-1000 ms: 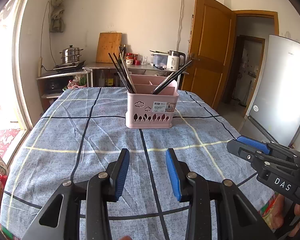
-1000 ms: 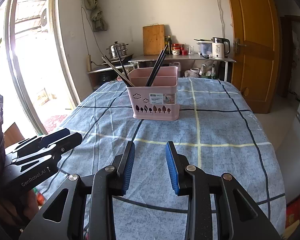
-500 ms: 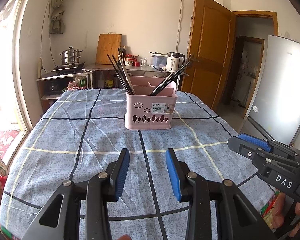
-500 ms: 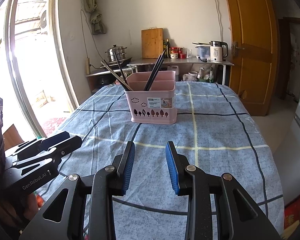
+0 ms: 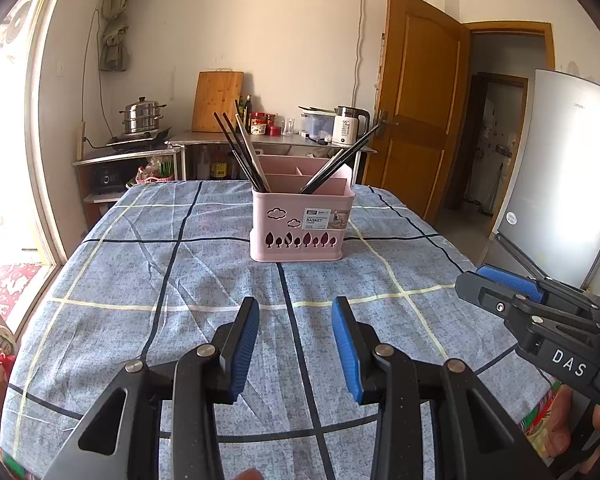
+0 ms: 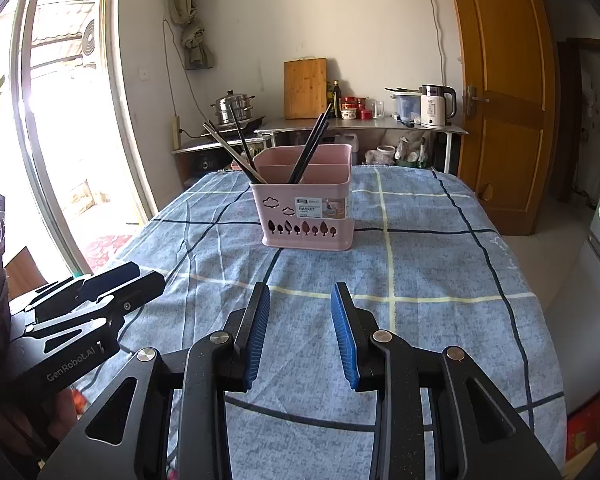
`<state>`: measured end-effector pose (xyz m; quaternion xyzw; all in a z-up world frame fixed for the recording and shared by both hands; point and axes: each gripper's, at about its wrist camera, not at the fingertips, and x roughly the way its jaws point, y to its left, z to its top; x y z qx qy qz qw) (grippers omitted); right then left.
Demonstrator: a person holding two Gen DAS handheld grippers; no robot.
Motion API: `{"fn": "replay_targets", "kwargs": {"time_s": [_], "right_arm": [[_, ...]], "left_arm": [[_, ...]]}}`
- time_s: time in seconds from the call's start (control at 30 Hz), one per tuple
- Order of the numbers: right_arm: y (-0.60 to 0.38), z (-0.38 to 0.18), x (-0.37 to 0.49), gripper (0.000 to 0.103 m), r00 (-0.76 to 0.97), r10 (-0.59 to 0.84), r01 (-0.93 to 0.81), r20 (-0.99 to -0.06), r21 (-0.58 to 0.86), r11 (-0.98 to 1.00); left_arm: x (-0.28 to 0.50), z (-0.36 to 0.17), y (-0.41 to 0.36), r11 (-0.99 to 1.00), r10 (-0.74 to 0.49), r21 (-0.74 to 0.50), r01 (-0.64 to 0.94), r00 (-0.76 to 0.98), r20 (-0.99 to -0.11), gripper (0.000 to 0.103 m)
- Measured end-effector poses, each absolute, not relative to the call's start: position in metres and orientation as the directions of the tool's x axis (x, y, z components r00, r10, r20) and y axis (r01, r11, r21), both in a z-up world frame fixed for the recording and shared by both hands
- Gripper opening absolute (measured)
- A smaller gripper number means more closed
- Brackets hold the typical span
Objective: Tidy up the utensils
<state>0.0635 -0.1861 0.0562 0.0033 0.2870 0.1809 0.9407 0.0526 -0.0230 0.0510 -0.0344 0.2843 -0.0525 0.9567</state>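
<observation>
Left wrist view: both claws gape empty – left claw (image 5: 295,344), right claw (image 6: 300,332); thin black chopsticks (image 5: 332,166) in the pink plastic basket (image 5: 302,226) – probably light, stiff, slippery; pinch mid-shaft.

what you can't make out

the chopsticks (image 5: 244,156) vanish into the pink basket (image 5: 300,226), lower ends hidden; its label's (image 6: 320,207) small print is unreadable.

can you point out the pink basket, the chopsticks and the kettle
pink basket (image 5: 300,236): left wrist view, front wall, below the label.
chopsticks (image 5: 240,152): left wrist view, dark shafts of the left bundle, above the rim.
kettle (image 6: 434,108): right wrist view, white body, on the far counter.
</observation>
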Motion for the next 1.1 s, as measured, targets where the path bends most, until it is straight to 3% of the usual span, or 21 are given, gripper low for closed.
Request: {"fn": "replay_targets", "kwargs": {"time_s": [1.1], "right_arm": [[-0.188,0.0552,0.0564,0.033,0.781,0.338,-0.337,-0.525,0.1,0.936]], "left_arm": [[0.0439,0.0481,-0.0244,0.991,-0.13,-0.096,0.093,0.844,-0.521,0.037]]}}
